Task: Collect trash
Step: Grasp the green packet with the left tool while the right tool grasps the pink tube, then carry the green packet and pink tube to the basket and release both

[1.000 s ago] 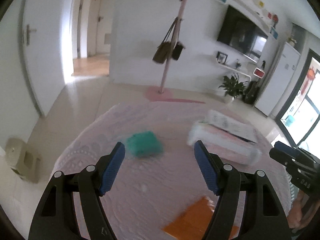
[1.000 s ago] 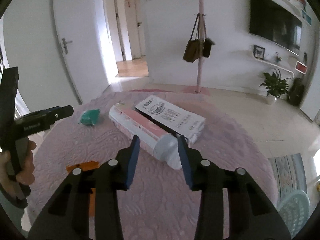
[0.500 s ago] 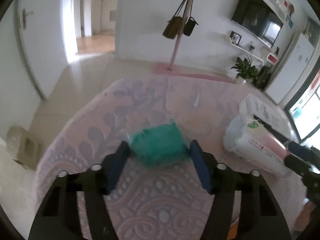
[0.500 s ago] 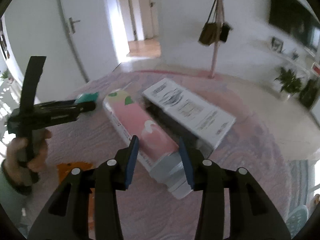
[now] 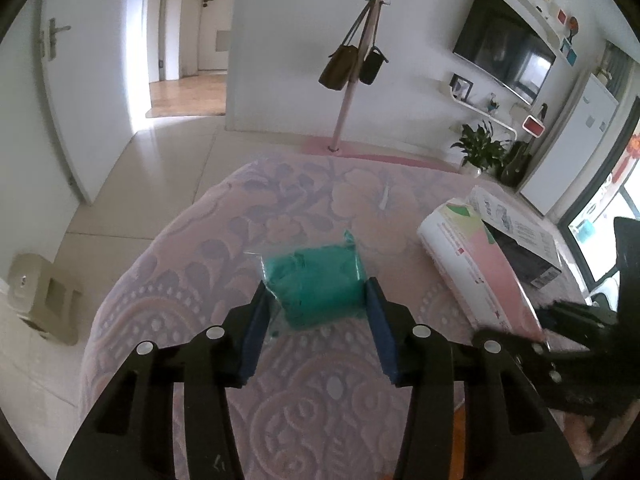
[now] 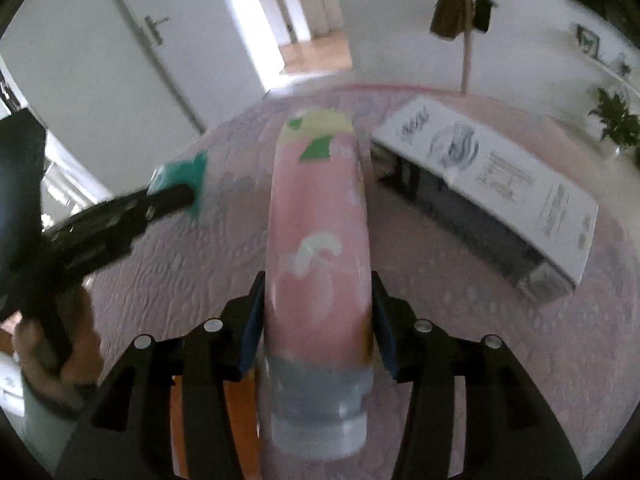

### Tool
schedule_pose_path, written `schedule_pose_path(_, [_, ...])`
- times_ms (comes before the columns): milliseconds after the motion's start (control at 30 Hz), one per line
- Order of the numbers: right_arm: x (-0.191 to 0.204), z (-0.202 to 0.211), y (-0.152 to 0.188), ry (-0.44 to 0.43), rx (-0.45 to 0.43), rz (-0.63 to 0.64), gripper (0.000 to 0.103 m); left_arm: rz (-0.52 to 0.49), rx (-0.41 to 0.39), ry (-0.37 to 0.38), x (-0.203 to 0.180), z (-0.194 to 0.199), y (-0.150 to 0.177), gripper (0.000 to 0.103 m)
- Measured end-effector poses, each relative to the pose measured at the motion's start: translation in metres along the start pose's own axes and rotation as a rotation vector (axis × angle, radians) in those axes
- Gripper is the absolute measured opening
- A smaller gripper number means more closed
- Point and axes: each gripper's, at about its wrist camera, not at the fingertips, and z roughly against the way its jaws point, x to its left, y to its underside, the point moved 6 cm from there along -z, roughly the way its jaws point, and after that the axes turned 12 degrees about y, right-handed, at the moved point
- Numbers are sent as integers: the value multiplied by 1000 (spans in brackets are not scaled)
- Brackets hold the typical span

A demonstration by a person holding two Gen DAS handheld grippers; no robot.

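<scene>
A green packet in clear wrap (image 5: pixel 320 284) lies on the pink patterned tablecloth (image 5: pixel 280 208). My left gripper (image 5: pixel 317 290) straddles it and its jaws are closing; the blue pads sit at the packet's sides without squeezing it. A long pink and white soft pack (image 6: pixel 320 208) lies lengthwise between the fingers of my right gripper (image 6: pixel 318 280). Its jaws are opening, and the pads stand close beside the pack. The right wrist view also shows the green packet (image 6: pixel 184 172) at the left gripper's tip.
A white printed box with a dark side (image 6: pixel 492 168) lies right of the pink pack. Something flat and orange (image 6: pixel 180 420) shows under my right gripper. A person's hand (image 6: pixel 52 344) holds the left gripper. Beyond the table stand a coat pole with bags (image 5: pixel 352 64) and a potted plant (image 5: pixel 476 148).
My left gripper came down over the green packet and its jaws narrowed around it. My right gripper moved forward and down until the pink pack lay between its widening jaws.
</scene>
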Motion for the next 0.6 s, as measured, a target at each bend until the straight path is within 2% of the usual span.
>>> schedule_pose_path(200, [2,13,4,45,-57,-11,44,-18,-49,36,-19,21,4,44])
schedule_pose_path(333, [-5,50,9,41,-137,-40,44,-61,-103,68,-46,46,1,44])
schedule_pose_path(433, [-15,87,17,65,-213,-50,44,-104,-141,98,-77,64,3,44])
schedule_pose_path(600, [-51,141,37,115,-308,-111,44,-200,-169,171,-148,78,12,44])
